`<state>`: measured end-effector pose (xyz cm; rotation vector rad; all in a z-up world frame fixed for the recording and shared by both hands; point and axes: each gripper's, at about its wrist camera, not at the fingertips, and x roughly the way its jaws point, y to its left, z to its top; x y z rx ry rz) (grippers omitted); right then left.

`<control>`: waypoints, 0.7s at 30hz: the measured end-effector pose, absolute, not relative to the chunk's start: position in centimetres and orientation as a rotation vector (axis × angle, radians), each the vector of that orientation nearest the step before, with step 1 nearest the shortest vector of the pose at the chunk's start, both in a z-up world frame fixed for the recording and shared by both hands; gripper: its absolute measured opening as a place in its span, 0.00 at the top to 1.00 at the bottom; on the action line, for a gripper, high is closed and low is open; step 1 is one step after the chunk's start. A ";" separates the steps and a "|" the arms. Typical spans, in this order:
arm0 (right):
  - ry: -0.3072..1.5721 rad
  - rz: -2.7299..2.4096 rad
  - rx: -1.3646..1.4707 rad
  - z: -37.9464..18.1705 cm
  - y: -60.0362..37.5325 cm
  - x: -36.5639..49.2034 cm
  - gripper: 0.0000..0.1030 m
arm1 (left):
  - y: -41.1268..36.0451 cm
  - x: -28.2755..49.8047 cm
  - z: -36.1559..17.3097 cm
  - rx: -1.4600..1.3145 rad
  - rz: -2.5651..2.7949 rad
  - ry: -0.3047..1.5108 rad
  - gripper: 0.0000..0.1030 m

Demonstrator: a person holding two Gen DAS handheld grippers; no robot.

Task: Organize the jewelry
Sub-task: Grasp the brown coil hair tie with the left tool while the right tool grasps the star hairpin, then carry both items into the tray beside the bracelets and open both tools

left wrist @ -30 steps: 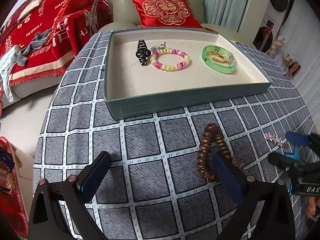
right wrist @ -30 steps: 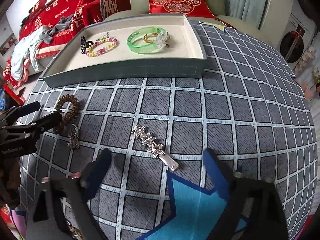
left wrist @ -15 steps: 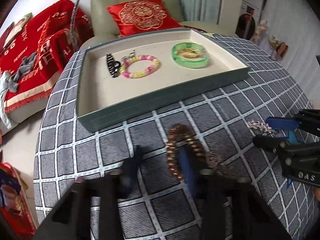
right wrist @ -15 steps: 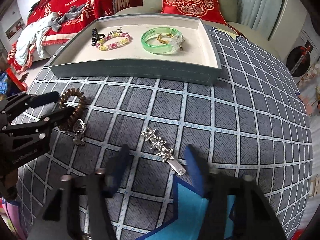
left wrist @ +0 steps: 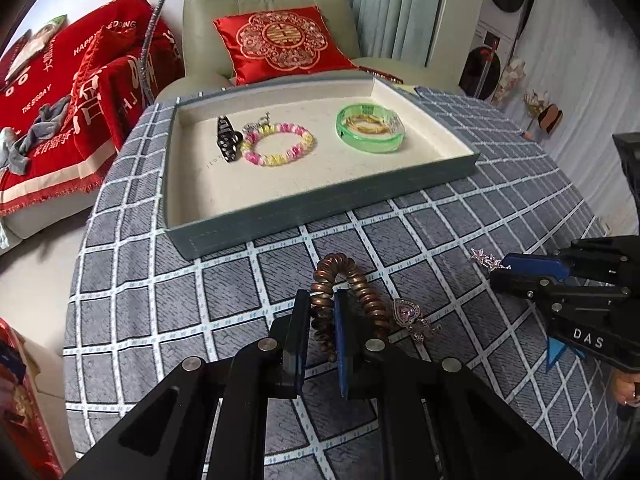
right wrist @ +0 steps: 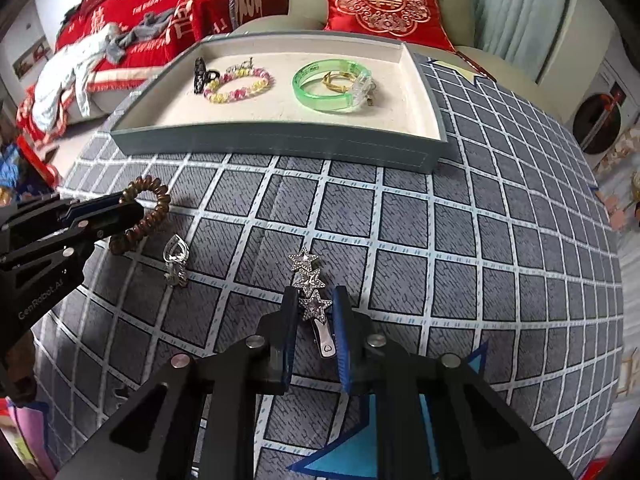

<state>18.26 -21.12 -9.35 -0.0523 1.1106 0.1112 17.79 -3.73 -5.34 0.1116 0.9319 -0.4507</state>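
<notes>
On the worktop (left wrist: pixel 200 300), both claws have closed since a second ago — left claw (left wrist: pixel 322 312) grips the coil hair tie (left wrist: pixel 348 280), right claw (right wrist: pixel 314 308) grips the star hair clip (right wrist: pixel 310 284). Both items appear ready to lift toward the tray (left wrist: pixel 320 204).

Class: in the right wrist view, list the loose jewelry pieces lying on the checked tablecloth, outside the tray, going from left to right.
Brown spiral hair tie → silver heart charm → star hair clip.
</notes>
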 end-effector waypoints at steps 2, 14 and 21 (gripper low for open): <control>1.101 0.115 -0.020 -8.9 -21.6 18.1 0.82 | -3.4 17.6 -4.7 0.105 -0.452 0.918 0.75; 0.991 0.134 0.091 -4.0 -23.5 18.9 0.82 | -2.2 19.1 -1.0 0.068 -0.428 0.843 0.75; 0.952 0.127 0.109 -2.3 -23.6 21.6 0.82 | -2.4 21.0 -0.5 0.060 -0.410 0.829 0.75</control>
